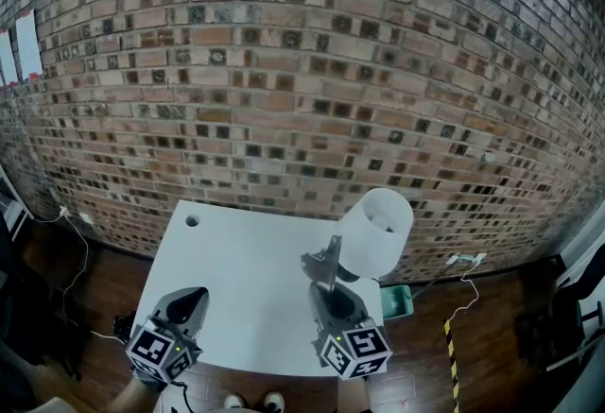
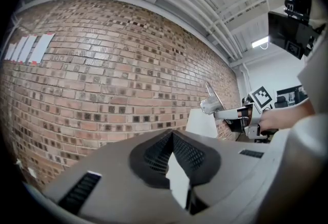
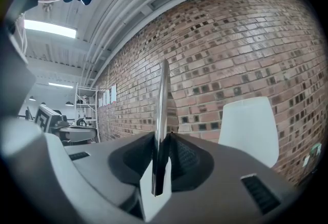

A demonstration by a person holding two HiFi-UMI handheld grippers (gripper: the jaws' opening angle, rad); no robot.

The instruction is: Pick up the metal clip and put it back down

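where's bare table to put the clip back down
Bare: the table's whole left and middle, from the hole at the far left corner across to the cup. Tight only at the right, where the cup stands just beyond the held clip.

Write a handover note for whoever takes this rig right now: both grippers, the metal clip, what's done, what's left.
Right gripper: shut on the metal clip, which appears lifted off the white table, beside the white shade.
Left gripper: shut, empty, at the table's near left.
Done: clip picked up.
Left: set the clip down on the table and release it.
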